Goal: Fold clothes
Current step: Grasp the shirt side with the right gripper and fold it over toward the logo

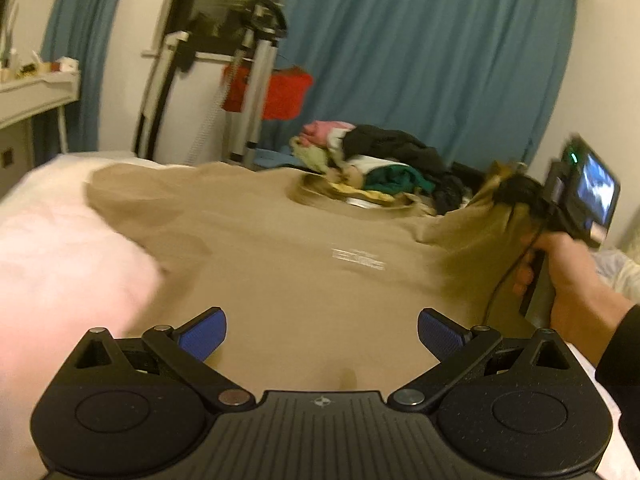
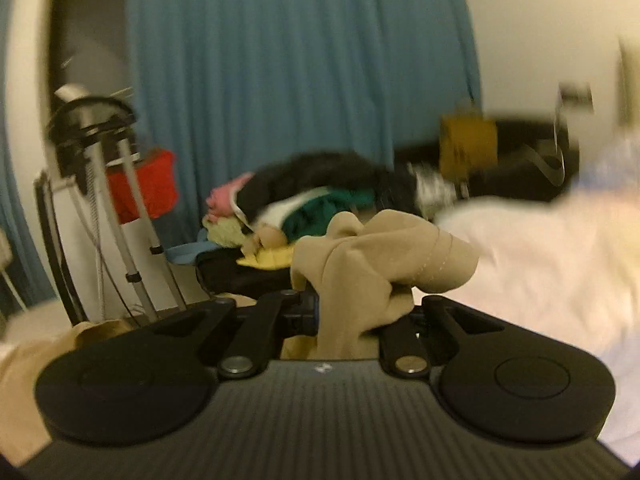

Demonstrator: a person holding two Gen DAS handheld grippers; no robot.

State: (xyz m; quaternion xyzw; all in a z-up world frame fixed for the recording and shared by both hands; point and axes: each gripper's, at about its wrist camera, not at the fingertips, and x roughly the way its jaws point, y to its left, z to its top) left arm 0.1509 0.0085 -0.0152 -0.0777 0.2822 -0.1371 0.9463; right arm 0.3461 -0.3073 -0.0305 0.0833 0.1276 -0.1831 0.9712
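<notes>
1. Blue pads [image 1: 204, 334] of the left gripper [image 1: 322, 334] sit nearest the left wrist camera, spread wide apart and released, with nothing between them.
2. Beneath and beyond that gripper, a tan shirt [image 1: 280, 248] lies spread on the bed [image 1: 48, 240]; small white print shows near its middle.
3. At the shirt's right edge, the right gripper [image 1: 516, 192], held in the person's right hand [image 1: 560, 276], lifts a bunched corner of the cloth off the bed.
4. Seen from the right wrist, the right gripper [image 2: 352, 312] is clenched on the shirt [image 2: 372, 264]: the fabric bulges up out of the closed jaws and drapes forward over them.
5. Beyond the shirt's far edge sits a pile of clothes [image 1: 372, 164], black, green, pink and yellow pieces mixed.
6. Behind the pile hangs a blue curtain [image 1: 420, 52]; left of the pile stands a metal stand [image 1: 256, 72] with a red cloth [image 1: 280, 92] on it.
7. Motion blur smears both views.
</notes>
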